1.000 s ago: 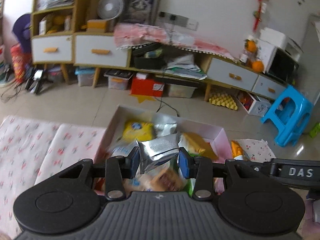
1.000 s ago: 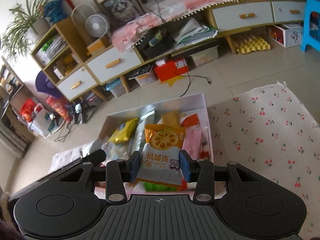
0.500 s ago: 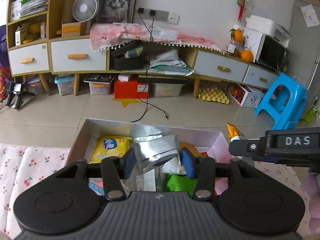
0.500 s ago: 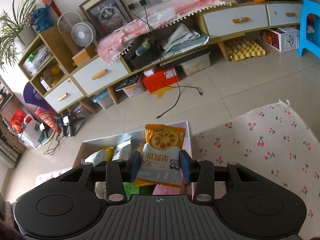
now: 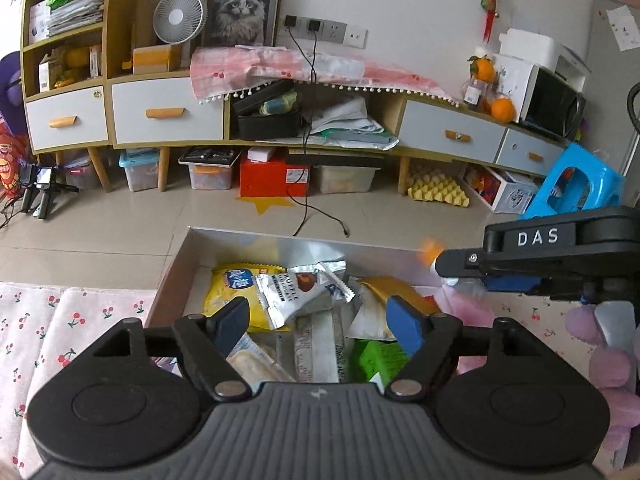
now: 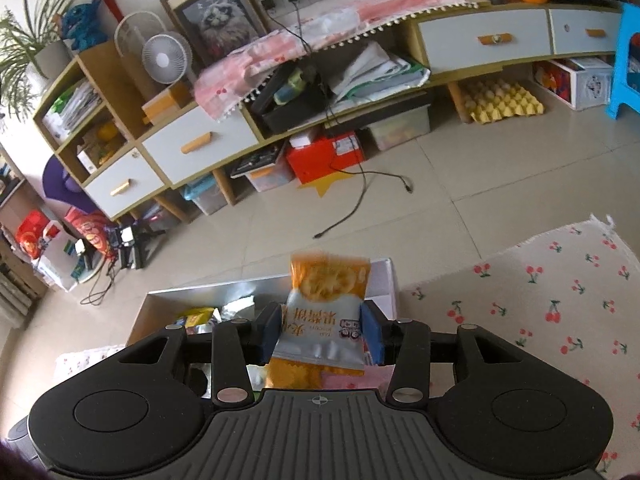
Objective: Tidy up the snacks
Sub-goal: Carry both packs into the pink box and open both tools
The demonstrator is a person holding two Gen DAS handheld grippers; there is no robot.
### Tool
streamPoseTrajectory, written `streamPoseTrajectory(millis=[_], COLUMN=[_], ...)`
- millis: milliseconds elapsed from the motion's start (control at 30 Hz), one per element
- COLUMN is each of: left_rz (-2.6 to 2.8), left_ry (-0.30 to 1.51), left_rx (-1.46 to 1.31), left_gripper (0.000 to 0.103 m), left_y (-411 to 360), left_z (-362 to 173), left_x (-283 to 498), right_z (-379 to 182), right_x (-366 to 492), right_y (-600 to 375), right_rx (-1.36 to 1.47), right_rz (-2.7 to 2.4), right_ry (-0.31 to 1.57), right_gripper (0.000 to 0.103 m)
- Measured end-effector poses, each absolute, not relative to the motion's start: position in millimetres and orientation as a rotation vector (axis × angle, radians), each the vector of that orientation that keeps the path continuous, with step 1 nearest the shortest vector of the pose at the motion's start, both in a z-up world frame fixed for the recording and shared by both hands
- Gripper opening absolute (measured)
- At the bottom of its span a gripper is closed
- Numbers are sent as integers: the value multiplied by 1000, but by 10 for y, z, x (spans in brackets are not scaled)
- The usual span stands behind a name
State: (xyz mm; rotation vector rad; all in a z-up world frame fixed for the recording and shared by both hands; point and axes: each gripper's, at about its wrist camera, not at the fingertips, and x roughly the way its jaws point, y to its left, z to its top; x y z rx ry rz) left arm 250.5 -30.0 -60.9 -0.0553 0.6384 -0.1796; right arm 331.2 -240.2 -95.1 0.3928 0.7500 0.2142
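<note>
— Over the box (image 5: 280, 242) on the left wrist camera, what did you have?

— I had the left gripper (image 5: 320, 322) spread wide with nothing between its fingers. Beneath it lay the snacks: a silver truffle packet (image 5: 304, 292) at about 12 o'clock from the fingertips, resting partly on a yellow packet (image 5: 234, 284) at 10 o'clock, and a green packet (image 5: 376, 356) at 4 o'clock. My right gripper (image 5: 472, 262) reached in from 3 o'clock, above the cherry-print cloth (image 5: 60, 320).

— And on the right wrist camera?

— I saw the right gripper (image 6: 322, 330) closed on an orange-and-white biscuit packet (image 6: 324, 312), held upright, its top blurred. The box (image 6: 224, 292) sat below and toward 10 o'clock of it; the cherry-print cloth (image 6: 540, 300) stretched away at 3 o'clock.
</note>
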Motion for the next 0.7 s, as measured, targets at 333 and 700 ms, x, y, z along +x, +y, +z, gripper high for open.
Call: streamPoseTrajectory(millis=[333,700], left_rz=[-161,-146], left_ry=[644,668], left_rx=[-54,-30], left_gripper=[79,94], left_y=[-277,-252], left_z=[-572,-428], left_x=[2445,2127], right_z=[-875,-671], right_x=[3220,2816], right_y=[-2427,-2524], right_rx=[398,396], right_rz=[197,176], right_ry=[759,766], right_gripper=[65,74])
